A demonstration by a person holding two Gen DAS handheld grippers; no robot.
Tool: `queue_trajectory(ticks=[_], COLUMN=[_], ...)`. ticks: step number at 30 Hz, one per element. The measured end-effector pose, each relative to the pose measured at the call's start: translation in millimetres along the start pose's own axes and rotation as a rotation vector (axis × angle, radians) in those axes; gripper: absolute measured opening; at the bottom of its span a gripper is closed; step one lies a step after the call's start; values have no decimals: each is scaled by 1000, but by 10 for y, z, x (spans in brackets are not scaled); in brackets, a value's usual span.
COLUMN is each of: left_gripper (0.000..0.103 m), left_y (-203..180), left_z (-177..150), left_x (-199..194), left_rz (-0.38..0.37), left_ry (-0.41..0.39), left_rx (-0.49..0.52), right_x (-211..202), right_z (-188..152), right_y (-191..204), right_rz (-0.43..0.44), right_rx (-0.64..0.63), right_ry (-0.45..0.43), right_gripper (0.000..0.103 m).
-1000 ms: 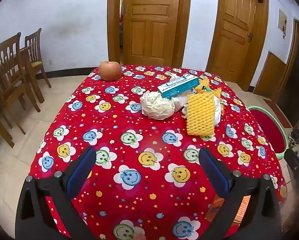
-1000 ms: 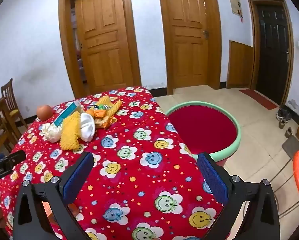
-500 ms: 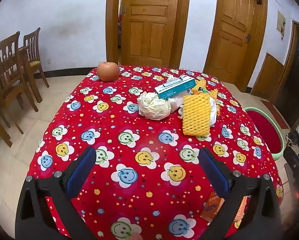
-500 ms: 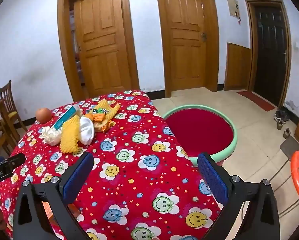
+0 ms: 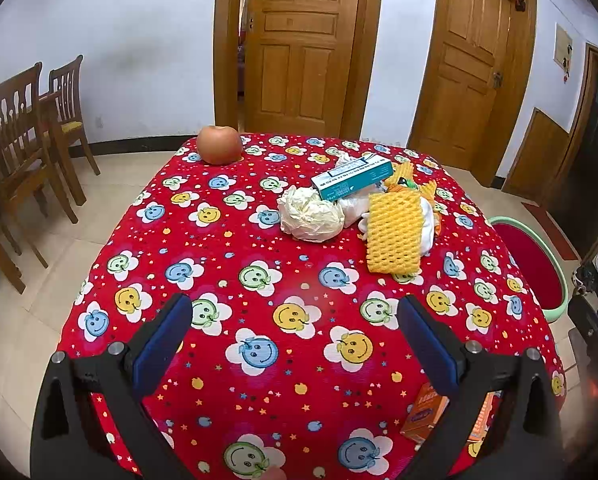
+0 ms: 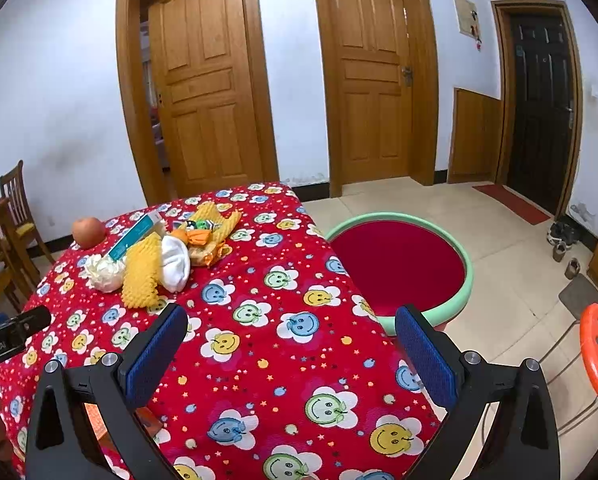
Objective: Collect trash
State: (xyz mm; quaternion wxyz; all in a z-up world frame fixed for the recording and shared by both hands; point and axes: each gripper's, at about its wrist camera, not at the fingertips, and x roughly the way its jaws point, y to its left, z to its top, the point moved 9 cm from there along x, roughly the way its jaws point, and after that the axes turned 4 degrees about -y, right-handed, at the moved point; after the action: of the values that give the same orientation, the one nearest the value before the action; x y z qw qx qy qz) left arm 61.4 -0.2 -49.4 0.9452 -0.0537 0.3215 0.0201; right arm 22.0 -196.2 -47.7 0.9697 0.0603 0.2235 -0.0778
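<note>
Currently approach step: left hand-held gripper [image 5: 295, 312] and right hand-held gripper [image 6: 291, 320] both wide, empty. Next: reach far to trash pile [image 5: 359, 208] on tabletop [image 5: 259, 280], grip one item.

A printed cloth tablecloth [image 5: 259, 280] covers the table at frame centre, under crumpled white paper [image 5: 309, 216] and yellow foam netting [image 5: 395, 232]. Varnished wood doors [image 5: 303, 44] shine at the top; the gripper pads [image 5: 161, 344] look rough blue.

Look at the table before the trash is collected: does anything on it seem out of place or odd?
Yes. An intact apple sits alone at the far corner, apart from the trash heap: crumpled paper, yellow foam net and a teal box propped askew on top. An orange packet lies apart at the near edge.
</note>
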Motion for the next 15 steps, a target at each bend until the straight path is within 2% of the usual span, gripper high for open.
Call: queue_trajectory(ticks=[15], left_gripper=[101], left_y=[-11], left_z=[13], left_x=[-26], left_rz=[-6], left_ry=[-2], left_rx=[-1], right_x=[-7], right_z=[23], right_y=[-18], right_rz=[-4], right_rx=[7], right_ry=[-3], right_gripper=[103])
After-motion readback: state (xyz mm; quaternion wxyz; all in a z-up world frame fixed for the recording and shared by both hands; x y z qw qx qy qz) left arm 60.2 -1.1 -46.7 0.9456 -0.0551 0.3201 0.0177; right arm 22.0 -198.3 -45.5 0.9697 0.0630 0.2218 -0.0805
